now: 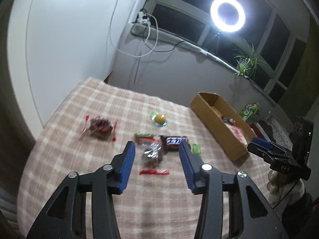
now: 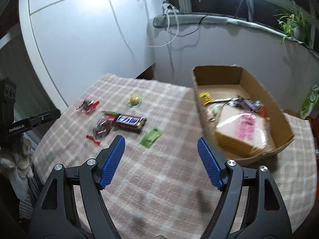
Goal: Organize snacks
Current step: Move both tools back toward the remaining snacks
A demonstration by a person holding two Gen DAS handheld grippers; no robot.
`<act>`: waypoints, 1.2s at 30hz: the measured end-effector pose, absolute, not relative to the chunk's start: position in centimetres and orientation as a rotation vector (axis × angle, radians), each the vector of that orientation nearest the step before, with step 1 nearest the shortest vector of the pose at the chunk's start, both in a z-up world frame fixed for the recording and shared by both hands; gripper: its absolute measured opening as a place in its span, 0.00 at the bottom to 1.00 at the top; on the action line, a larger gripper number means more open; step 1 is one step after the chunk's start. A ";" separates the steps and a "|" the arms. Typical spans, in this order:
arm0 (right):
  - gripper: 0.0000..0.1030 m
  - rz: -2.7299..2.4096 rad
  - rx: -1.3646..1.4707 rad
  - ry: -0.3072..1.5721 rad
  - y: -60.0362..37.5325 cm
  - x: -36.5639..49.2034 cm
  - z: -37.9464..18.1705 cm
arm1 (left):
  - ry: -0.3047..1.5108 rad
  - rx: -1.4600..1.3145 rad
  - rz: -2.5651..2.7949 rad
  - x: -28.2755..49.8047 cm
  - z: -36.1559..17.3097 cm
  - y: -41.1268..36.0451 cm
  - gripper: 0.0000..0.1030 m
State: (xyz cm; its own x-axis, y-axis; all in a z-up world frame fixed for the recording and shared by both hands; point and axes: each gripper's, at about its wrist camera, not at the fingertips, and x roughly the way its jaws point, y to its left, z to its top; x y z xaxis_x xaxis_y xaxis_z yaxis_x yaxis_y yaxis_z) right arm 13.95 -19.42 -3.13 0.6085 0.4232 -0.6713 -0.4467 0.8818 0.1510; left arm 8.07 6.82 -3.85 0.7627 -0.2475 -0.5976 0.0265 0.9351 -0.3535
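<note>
Loose snacks lie on the checked cloth (image 1: 69, 159). They are a dark chocolate bar (image 1: 175, 141) (image 2: 129, 120), a clear packet with red ends (image 1: 152, 156) (image 2: 101, 129), a second such packet (image 1: 99, 127) (image 2: 87, 105), a yellow jelly cup (image 1: 159, 119) (image 2: 134, 99) and a small green packet (image 1: 196, 148) (image 2: 151, 137). My left gripper (image 1: 157, 147) hovers open above the clear packet and grips nothing. My right gripper (image 2: 161, 140) is open and empty, just short of the green packet. The cardboard box (image 1: 207, 111) (image 2: 219, 75) on the right holds a pink-printed bag (image 2: 245, 127) and small packets.
A ring light (image 1: 227, 14) on a tripod and a potted plant (image 1: 247, 63) stand on the window ledge behind the table. A green carton (image 1: 249, 110) sits beyond the box. A white cabinet wall borders the table's far left. Cables hang down the back wall.
</note>
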 end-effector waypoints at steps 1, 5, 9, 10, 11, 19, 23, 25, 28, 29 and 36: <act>0.76 0.500 -0.038 0.775 -19.0 13.9 -3.5 | 0.697 -0.341 -0.152 8.0 -4.2 6.9 0.44; 0.76 0.494 -0.029 0.822 -17.5 14.5 -5.0 | 0.715 -0.352 -0.157 8.0 -5.3 6.6 0.45; 0.75 0.458 -0.007 0.868 -16.3 15.8 -6.5 | 0.727 -0.347 -0.164 8.5 -6.1 5.9 0.49; 0.71 0.451 0.001 0.882 -16.0 16.2 -6.9 | 0.734 -0.345 -0.168 8.8 -6.3 5.6 0.49; 0.67 0.448 0.005 0.896 -15.7 16.7 -7.3 | 0.738 -0.343 -0.172 9.0 -6.5 5.4 0.49; 0.48 0.414 0.000 0.969 -13.6 19.4 -9.9 | 0.773 -0.297 -0.162 11.1 -8.2 3.9 0.49; 0.45 0.403 -0.015 0.987 -12.6 20.2 -10.7 | 0.790 -0.300 -0.157 11.9 -9.0 4.0 0.49; 0.45 0.392 -0.043 0.977 -12.0 20.3 -10.8 | 0.793 -0.297 -0.155 12.2 -9.2 4.1 0.49; 0.41 0.394 -0.072 0.973 -11.2 20.6 -10.8 | 0.800 -0.298 -0.149 12.6 -9.6 4.2 0.49; 0.40 0.391 -0.089 0.969 -11.0 20.6 -10.8 | 0.804 -0.302 -0.148 12.8 -9.7 4.3 0.49; 0.27 0.403 -0.201 0.949 -10.1 20.3 -10.8 | 0.823 -0.284 -0.150 13.5 -10.4 3.9 0.49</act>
State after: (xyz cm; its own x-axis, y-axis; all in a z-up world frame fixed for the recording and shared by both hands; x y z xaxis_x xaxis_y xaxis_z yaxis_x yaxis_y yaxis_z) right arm 20.35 -10.14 -10.75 0.5153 0.2457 -0.8210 -0.4201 0.9075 0.0080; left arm 13.51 3.86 -10.38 0.6720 -0.2404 -0.7005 0.0216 0.9518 -0.3060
